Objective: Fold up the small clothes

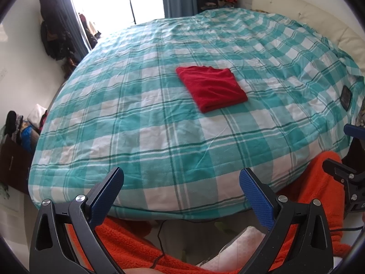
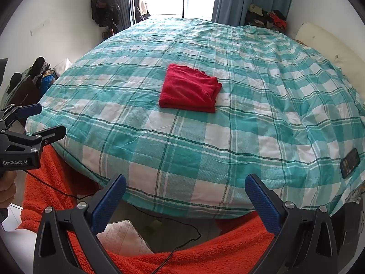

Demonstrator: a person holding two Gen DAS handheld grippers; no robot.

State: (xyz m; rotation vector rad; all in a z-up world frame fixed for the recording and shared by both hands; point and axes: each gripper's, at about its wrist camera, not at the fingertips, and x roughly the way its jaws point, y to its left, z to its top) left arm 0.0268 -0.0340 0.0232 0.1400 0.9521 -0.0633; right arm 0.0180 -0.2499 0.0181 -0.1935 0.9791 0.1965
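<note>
Two grippers hang back from a folded red garment on the bed.

Left gripper and right gripper both hold their jaws spread wide, empty, at the near edge of the teal plaid bedcover; the garment lies flat mid-bed, well apart from both. A phone rests toward the cover's right side.
</note>
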